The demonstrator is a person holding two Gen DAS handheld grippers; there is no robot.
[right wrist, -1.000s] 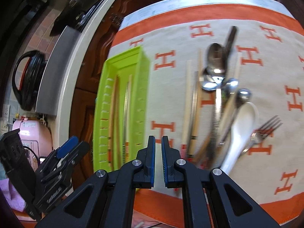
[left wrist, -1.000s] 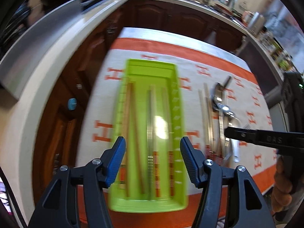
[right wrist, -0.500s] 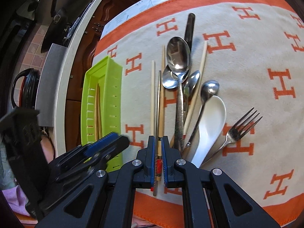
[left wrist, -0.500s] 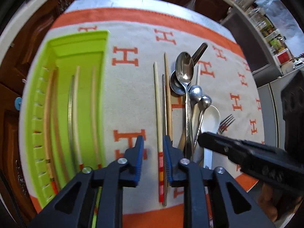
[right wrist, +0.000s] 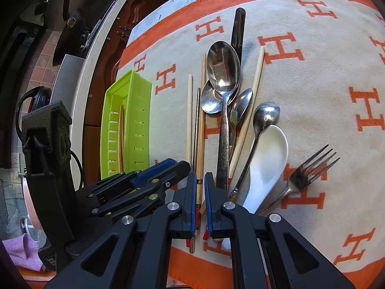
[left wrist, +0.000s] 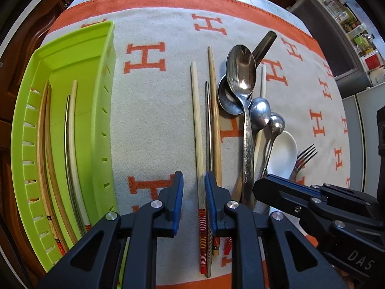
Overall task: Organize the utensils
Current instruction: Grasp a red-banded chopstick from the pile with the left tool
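A lime green tray (left wrist: 105, 72) on the left holds several chopsticks (left wrist: 72, 144). Right of it, loose on the blanket, lie a pale chopstick (left wrist: 196, 120), a metal chopstick (left wrist: 208, 125) and a brown chopstick (left wrist: 215, 110). Beside them sit a pile of steel spoons (left wrist: 241, 72), a white ceramic spoon (left wrist: 284, 154) and a fork (left wrist: 305, 154). My left gripper (left wrist: 193, 202) points down, narrowly open, astride the pale chopstick's striped end; its left pad stands clear. My right gripper (right wrist: 199, 192) is shut, hovering over the brown chopstick (right wrist: 203, 110), which shows through the slit.
A beige blanket (left wrist: 156, 108) with orange H marks and an orange border covers the table. A dark-handled utensil (right wrist: 238, 31) lies under the spoons. Dark wooden cabinets and a white counter edge run along the left. A black kettle (right wrist: 36, 101) and a pink cloth (right wrist: 26, 252) sit at far left.
My left gripper swung right from over the green tray to the loose chopsticks, dropped lower, and its jaws narrowed. My right gripper sank a little toward the utensils and stayed shut.
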